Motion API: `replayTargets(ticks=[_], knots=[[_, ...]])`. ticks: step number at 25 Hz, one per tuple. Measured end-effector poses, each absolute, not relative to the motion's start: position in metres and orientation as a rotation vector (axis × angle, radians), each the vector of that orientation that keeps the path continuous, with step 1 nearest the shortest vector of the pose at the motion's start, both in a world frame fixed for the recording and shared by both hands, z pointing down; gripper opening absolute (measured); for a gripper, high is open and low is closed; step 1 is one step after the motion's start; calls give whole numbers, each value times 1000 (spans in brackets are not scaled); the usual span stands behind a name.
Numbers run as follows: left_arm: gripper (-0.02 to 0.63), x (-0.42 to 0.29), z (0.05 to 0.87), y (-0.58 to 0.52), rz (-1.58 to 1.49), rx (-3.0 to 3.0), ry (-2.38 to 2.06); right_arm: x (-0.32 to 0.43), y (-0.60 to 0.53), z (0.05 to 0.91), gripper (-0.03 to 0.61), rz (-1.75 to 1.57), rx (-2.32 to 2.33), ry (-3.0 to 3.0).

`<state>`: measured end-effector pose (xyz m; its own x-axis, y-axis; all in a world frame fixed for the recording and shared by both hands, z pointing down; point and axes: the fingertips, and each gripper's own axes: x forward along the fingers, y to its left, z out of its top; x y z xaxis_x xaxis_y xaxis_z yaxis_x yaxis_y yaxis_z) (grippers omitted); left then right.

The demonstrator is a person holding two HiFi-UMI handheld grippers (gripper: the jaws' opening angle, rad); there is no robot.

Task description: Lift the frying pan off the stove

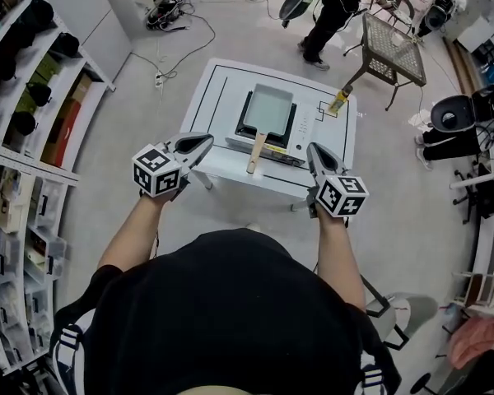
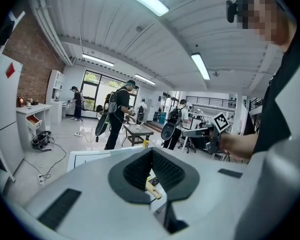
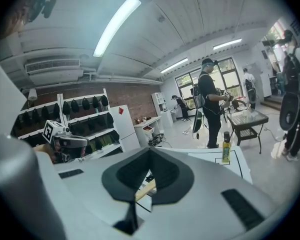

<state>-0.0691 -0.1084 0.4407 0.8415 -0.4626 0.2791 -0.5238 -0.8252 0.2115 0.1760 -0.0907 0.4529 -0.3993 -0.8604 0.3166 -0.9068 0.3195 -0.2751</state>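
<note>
A rectangular frying pan (image 1: 267, 108) sits on a portable stove (image 1: 302, 128) on the white table (image 1: 214, 89). Its wooden handle (image 1: 256, 151) points toward me. My left gripper (image 1: 206, 141) hovers at the table's near edge, left of the handle, shut with nothing in it. To the handle's right, my right gripper (image 1: 314, 150) hangs at the same height, shut and empty. In the left gripper view the closed jaws (image 2: 151, 151) hide most of the table, and a bit of the handle (image 2: 154, 188) shows below them. The right gripper view looks over its closed jaws (image 3: 150, 151).
An oil bottle (image 1: 339, 101) stands at the table's far right corner. Shelving (image 1: 25, 97) lines the left wall. A metal side table (image 1: 393, 48) and a person (image 1: 333, 15) stand beyond the table. Chairs (image 1: 461, 118) are at the right, and cables (image 1: 169, 11) lie on the floor.
</note>
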Motion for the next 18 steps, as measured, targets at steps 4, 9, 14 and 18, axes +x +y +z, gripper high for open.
replayTargets(ticks=[4, 9, 14, 18], knots=[[10, -61, 445, -118, 322, 2728, -774, 182, -107, 456, 5, 623, 1615, -2476], [10, -48, 444, -129, 324, 2721, -805, 192, -124, 458, 5, 625, 1570, -2493], [9, -36, 446, -140, 317, 2713, -832, 201, -140, 460, 5, 617, 1534, -2509], [9, -23, 448, -144, 318, 2709, -837, 209, -149, 460, 5, 611, 1518, -2519]])
